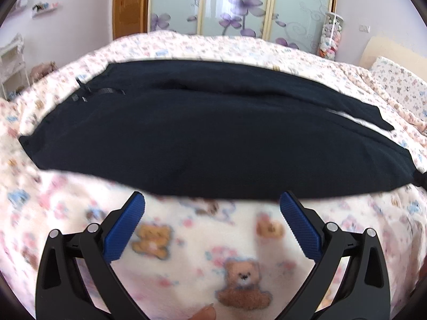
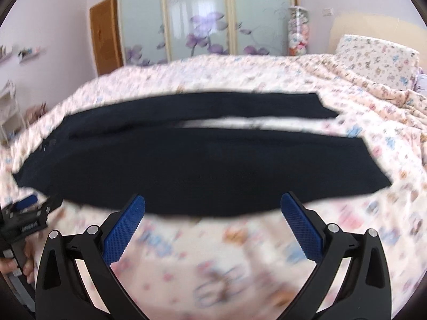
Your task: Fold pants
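Dark navy pants (image 1: 202, 133) lie flat across the bed, waistband to the left, legs running to the right. In the right wrist view the pants (image 2: 186, 165) show two legs with a thin gap between them. My left gripper (image 1: 212, 200) is open and empty, its blue-padded fingertips just short of the pants' near edge. My right gripper (image 2: 212, 202) is open and empty, also at the near edge, further toward the leg ends. The left gripper (image 2: 29, 213) shows at the left edge of the right wrist view.
The bed has a cream bedspread (image 1: 202, 253) with teddy bear print. A pillow (image 2: 373, 61) lies at the right. A wardrobe (image 1: 240, 2) with flower-printed glass doors stands behind the bed. A white shelf unit (image 1: 10, 61) stands at the far left.
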The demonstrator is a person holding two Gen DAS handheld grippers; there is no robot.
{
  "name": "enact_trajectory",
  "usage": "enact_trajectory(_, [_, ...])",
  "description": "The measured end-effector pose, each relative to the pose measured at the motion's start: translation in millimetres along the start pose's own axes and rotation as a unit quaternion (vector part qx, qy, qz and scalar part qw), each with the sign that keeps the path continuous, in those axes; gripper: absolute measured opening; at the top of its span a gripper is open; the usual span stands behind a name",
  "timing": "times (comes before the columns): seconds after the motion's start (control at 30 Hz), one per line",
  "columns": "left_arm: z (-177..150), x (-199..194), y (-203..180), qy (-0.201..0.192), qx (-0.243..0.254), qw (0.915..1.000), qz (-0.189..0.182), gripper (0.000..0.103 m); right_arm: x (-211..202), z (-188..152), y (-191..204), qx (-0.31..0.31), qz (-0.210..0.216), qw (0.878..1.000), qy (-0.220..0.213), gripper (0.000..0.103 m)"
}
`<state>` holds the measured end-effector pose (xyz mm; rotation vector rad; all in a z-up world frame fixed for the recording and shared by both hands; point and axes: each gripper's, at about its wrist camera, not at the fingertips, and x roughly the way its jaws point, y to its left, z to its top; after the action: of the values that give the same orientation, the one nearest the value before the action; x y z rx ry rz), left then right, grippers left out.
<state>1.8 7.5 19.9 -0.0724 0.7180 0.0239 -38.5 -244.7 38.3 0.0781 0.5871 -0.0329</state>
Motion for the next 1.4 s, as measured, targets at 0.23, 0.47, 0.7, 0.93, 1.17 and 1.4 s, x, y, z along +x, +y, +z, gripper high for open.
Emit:
enact_trajectory(0.23, [32,-13,-11,-0.070,0.006,0.9974,0.020,0.101,36,91,-82,0.115,-0.021,0.993,-0.016,0.102])
enact_trajectory(0.47, [19,-15,-27,-0.135,0.045,0.9874,0.070,0.101,131,166,-183,0.282,-0.003,0.959,0.008,0.084])
enact_trajectory(0.7, [16,0,-28,-0.097,0.055,0.9934,0.025,0.101,218,192,-236,0.278,-0.057,0.959,0.024,0.055])
enact_trajectory(0.93, [16,19,-29,-0.060,0.055,0.9967,0.003,0.101,272,203,-280,0.273,-0.109,0.955,0.035,0.053])
enact_trajectory(1.17, [15,24,-33,-0.045,0.065,0.9965,-0.027,0.101,298,195,-279,0.243,-0.108,0.963,0.039,0.021])
enact_trajectory(1.4, [18,24,-21,-0.041,0.038,0.9964,-0.064,0.101,233,178,-275,0.267,-0.003,0.963,-0.042,0.013])
